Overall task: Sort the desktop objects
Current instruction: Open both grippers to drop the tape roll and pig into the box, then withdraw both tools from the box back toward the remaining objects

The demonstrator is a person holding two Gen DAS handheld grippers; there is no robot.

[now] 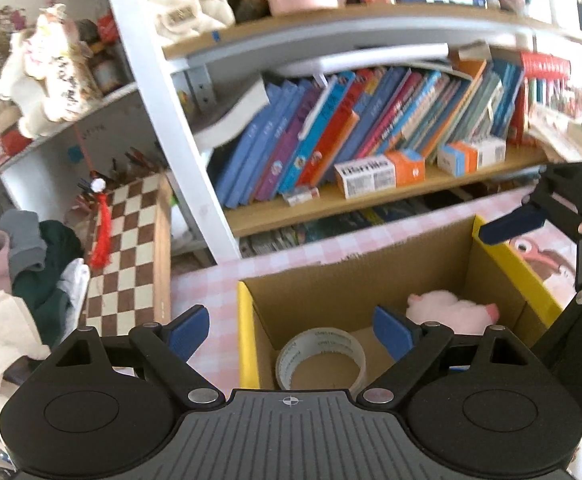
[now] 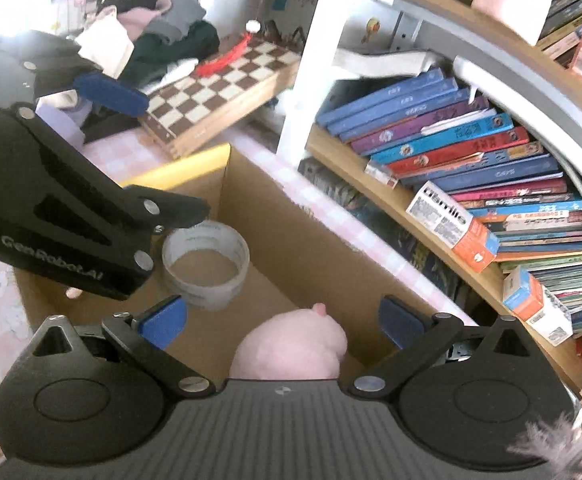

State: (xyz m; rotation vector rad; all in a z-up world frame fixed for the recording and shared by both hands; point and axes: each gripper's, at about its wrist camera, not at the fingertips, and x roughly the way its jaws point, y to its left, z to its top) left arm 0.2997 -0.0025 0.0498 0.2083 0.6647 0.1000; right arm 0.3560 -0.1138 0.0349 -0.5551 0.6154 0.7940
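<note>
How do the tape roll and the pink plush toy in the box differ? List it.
The tape roll is a whitish, rigid hollow ring; the pink plush toy is a soft, solid lump. The tape roll lies flat, nearer the box's left end; the plush toy sits toward its right. Both rest inside the cardboard box, ungripped.

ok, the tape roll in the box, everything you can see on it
The tape roll is a wide ring of pale, whitish translucent tape with faint print around its outside and an open core. It lies flat, hole up, on the floor of the cardboard box, near one inner corner. The pink plush toy lies apart from it. Neither pair of tongs grips it; the left tongs hang open above it.
</note>
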